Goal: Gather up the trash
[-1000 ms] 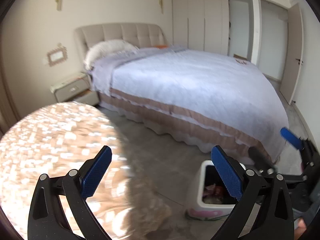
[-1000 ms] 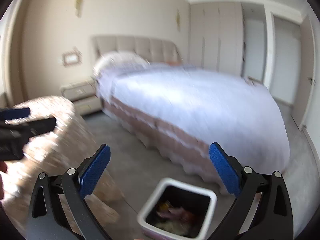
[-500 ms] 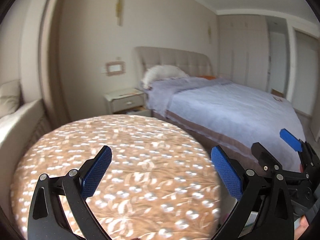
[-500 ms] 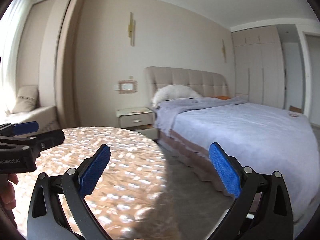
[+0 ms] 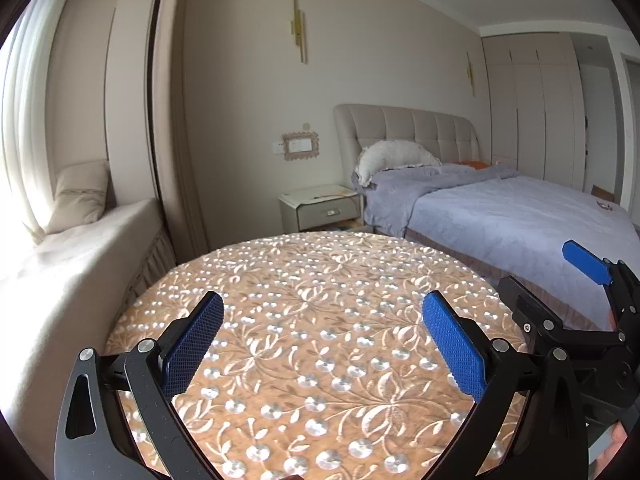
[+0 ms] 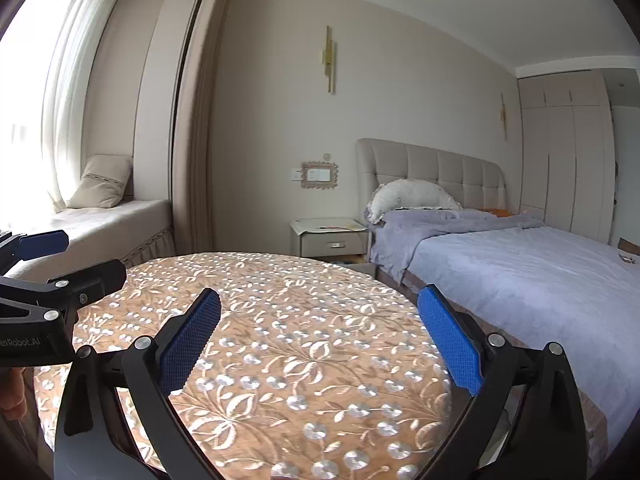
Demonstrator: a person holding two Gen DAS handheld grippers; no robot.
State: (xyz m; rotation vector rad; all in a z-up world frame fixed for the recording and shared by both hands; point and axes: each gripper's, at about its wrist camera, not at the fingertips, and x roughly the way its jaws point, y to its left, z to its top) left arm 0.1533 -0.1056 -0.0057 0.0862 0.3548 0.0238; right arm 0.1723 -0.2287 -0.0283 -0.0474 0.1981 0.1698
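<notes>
My left gripper [image 5: 324, 340] is open and empty, held over a round table [image 5: 320, 280] covered with a brown floral cloth. My right gripper [image 6: 320, 336] is open and empty too, over the same table [image 6: 280, 320], and it also shows at the right edge of the left wrist view [image 5: 568, 292]. The left gripper shows at the left edge of the right wrist view [image 6: 60, 260]. No trash and no bin show in either view now. The tabletop shows only its cloth.
A bed [image 5: 520, 216] with a lilac cover stands to the right of the table. A nightstand [image 5: 320, 208] stands by the wall beyond it. A window seat [image 5: 80, 240] with a cushion runs along the left. Wardrobes [image 5: 540, 112] line the far wall.
Both grippers have swung up and left, away from the white trash bin on the floor by the bed, and now face the round table. The bin has left both views.
</notes>
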